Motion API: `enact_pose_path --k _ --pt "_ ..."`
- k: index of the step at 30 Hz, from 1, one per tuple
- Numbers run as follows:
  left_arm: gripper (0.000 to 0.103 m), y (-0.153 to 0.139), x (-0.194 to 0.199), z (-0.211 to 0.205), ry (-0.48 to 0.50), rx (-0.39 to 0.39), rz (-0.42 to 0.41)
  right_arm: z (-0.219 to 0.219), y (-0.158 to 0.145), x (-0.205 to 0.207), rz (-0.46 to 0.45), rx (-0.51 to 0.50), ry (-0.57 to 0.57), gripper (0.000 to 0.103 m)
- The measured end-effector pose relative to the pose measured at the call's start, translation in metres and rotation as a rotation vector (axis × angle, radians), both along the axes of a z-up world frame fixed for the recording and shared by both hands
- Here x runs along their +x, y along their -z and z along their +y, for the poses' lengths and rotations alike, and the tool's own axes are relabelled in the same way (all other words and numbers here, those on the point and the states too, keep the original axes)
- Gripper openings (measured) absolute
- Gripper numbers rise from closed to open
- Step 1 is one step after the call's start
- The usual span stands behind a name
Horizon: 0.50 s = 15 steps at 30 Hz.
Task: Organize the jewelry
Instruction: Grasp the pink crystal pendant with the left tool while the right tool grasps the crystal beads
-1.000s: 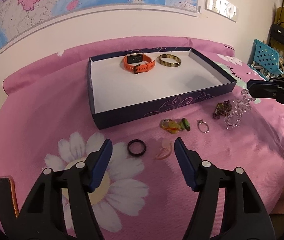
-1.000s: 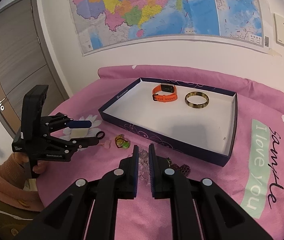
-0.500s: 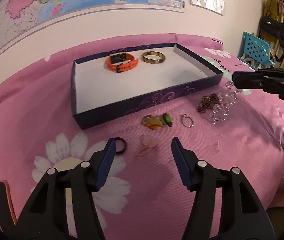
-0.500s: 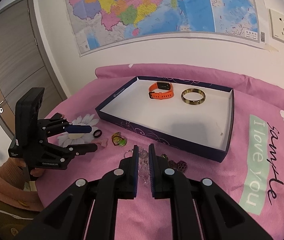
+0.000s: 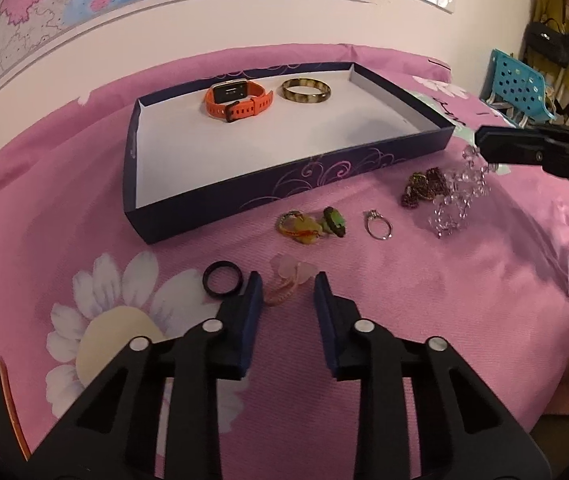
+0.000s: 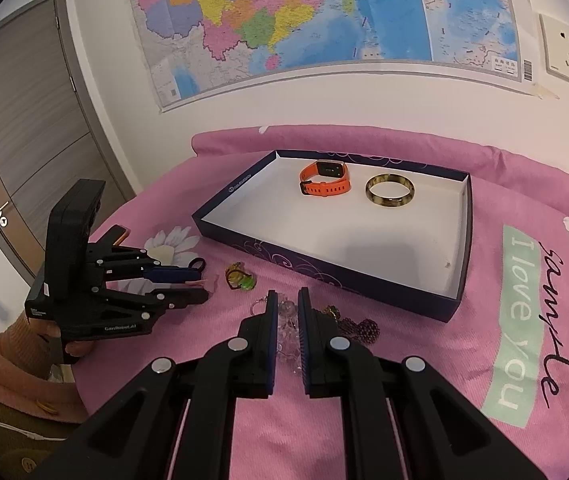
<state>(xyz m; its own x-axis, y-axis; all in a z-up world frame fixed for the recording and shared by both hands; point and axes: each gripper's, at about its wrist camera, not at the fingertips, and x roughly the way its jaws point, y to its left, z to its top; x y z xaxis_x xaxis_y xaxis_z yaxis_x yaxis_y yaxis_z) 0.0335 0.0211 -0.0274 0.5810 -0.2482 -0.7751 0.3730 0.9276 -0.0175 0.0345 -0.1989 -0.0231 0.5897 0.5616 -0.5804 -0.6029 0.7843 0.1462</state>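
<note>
Left-wrist view: looks steeply down along its claw [image 5: 286,292], close over the pink surface [image 5: 424,320], facing the box [image 5: 284,184] and map wall. Right-wrist view: lower tilt, set farther right, facing the same box [image 6: 324,268] obliquely, door at left. Shared: box, loose jewelry [image 5: 310,226], each other's claw.
</note>
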Motion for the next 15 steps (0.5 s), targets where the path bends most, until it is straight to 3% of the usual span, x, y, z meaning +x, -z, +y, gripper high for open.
enact_pose_path --k 1,5,6,15 --pt "0.015 0.0 0.001 0.001 -0.005 -0.006 0.003 0.0 0.0 0.0 0.0 0.0 0.001 0.008" --pt "0.011 -0.002 0.001 0.004 -0.008 -0.022 0.004 0.001 -0.001 0.0 0.002 0.002 0.002 0.008" --pt "0.004 -0.002 0.001 0.004 -0.005 -0.027 0.005 0.002 -0.001 0.0 0.001 0.003 0.003 0.008" --pt "0.004 -0.013 -0.002 0.008 0.007 -0.083 -0.003 0.003 -0.014 0.001 -0.031 0.009 -0.006 0.008"
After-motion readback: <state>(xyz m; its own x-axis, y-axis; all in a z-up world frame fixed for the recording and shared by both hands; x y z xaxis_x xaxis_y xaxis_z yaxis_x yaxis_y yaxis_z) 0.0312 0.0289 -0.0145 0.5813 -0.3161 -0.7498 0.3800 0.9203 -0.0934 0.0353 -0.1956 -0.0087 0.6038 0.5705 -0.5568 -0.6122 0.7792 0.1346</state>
